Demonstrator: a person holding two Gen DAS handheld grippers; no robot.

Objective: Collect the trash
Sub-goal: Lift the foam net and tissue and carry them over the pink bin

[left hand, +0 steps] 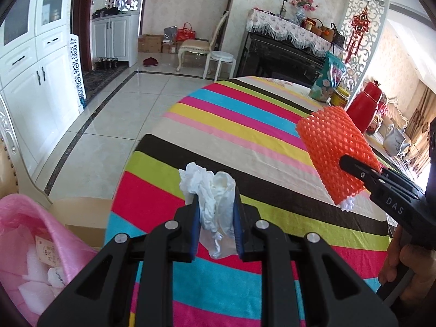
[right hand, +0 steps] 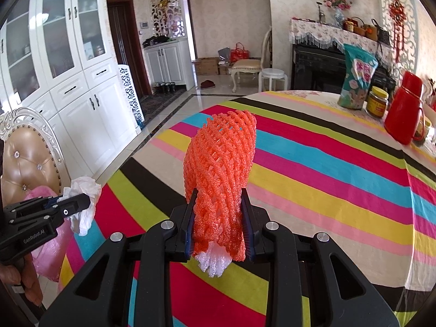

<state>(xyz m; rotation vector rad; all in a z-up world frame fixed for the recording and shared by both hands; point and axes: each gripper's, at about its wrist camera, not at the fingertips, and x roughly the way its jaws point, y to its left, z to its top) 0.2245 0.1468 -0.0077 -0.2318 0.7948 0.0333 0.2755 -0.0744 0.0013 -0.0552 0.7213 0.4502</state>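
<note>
While left tool (left hand: 215,215) pinches tissue (left hand: 211,190), right tool (right hand: 219,218) clamps orange foam net (right hand: 220,163); pink bag (left hand: 24,234) beside striped table (left hand: 245,125).

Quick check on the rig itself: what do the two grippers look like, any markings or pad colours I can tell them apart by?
Both are matte black plastic with silver pivot bolts and blue ribbed pads. The left gripper reads "GenRobot.AI" in white on its side in the right wrist view; the right gripper shows "DAS" in the left wrist view. No cables or sleeves visible.
</note>
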